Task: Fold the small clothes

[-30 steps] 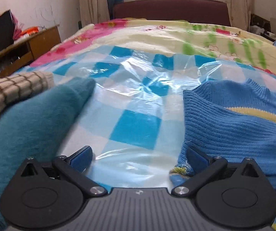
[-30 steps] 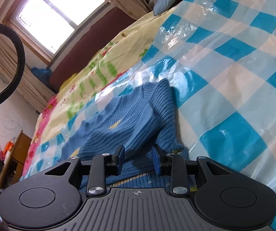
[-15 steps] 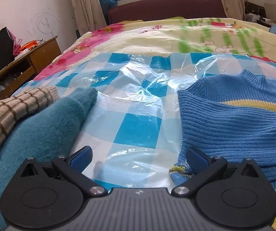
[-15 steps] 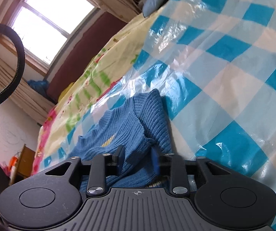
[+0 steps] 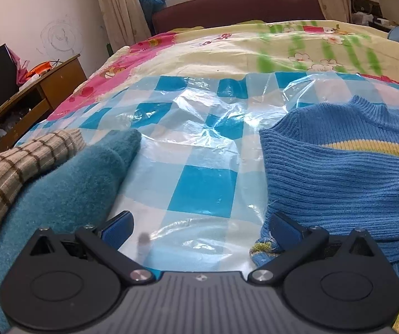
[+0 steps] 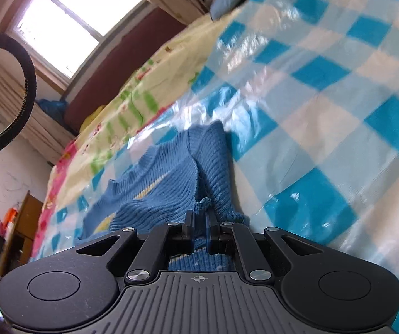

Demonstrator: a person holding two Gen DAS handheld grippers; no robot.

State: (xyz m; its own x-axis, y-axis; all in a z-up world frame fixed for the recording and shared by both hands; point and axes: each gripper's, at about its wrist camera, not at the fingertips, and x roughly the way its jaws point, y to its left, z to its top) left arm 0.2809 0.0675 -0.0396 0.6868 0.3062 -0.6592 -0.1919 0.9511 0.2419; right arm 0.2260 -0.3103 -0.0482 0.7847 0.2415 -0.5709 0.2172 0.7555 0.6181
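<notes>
A blue ribbed sweater [image 5: 338, 172] with a yellow stripe lies on a blue-and-white checked plastic sheet [image 5: 202, 186] over the bed. My left gripper [image 5: 199, 218] is open wide just above the sheet, and its right finger sits beside the sweater's frayed hem corner. In the right wrist view the sweater [image 6: 166, 178] is bunched into a ridge. My right gripper [image 6: 199, 214] is closing, and its jaws pinch a gathered edge of the knit between the pads.
A teal fleece garment [image 5: 68, 189] and a brown checked one [image 5: 10, 167] lie left of my left gripper. A wooden cabinet [image 5: 46, 83] stands beside the bed, with a dark red headboard [image 5: 238, 5] at the far end. Checked sheet [image 6: 325, 111] spreads to the right.
The right jaws went from apart around the sweater's edge to pinched on it, and the knit gathered into a fold. The left gripper stayed open and rolled slightly.
</notes>
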